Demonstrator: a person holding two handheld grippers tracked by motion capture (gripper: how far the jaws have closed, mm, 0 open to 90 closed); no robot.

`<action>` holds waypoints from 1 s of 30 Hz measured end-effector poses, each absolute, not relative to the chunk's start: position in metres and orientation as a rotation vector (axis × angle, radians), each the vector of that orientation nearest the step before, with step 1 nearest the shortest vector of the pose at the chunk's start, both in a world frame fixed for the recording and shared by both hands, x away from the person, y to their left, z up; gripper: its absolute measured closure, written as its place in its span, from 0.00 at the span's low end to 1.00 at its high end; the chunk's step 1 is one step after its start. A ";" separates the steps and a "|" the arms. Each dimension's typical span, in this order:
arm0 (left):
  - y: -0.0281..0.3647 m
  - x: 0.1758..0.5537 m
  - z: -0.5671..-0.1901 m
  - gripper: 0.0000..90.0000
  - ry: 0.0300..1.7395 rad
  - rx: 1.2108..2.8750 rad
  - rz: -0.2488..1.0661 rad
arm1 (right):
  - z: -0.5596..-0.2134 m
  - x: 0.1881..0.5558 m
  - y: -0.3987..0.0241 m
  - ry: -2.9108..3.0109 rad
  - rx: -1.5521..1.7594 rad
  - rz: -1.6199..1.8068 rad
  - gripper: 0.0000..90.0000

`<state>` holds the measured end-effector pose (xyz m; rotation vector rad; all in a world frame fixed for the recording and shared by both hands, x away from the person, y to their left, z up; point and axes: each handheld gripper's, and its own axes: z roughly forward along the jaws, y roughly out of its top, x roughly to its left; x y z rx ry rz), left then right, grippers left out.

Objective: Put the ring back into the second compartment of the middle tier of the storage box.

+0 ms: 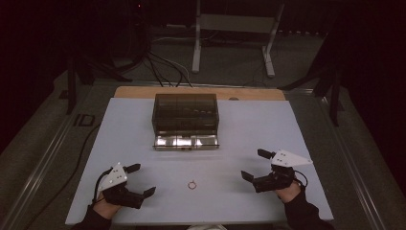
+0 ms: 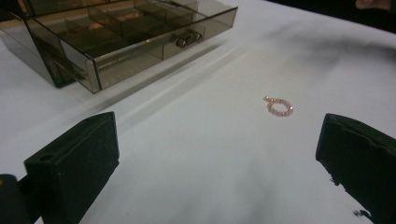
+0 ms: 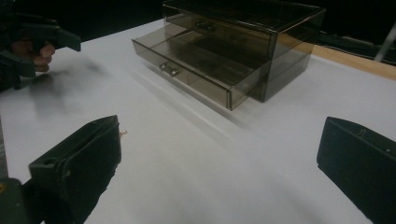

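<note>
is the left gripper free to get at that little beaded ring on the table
Probably yes. The left gripper is open, and the beaded ring lies alone on bare white table ahead of its jaws, with nothing between them. The drawer box stands well behind.

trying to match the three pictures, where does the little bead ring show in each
High view: bead ring low centre on the white table, between the two grippers.
Left gripper view: right of centre, between the jaws.
Right gripper view: a sliver beside the left jaw.
Shared landmark: smoky drawer box, bottom drawer open.
</note>
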<state>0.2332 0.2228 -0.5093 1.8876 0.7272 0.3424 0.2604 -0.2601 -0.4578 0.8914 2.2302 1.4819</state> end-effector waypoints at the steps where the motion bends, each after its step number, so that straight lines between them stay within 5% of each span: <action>1: 0.223 0.233 -0.510 0.01 0.726 1.888 0.343 | -0.458 0.261 -0.259 2.234 0.886 1.482 0.00; 30: 0.222 0.234 -0.510 0.01 0.727 1.894 0.339 | -0.456 0.279 -0.212 2.330 0.793 1.503 0.00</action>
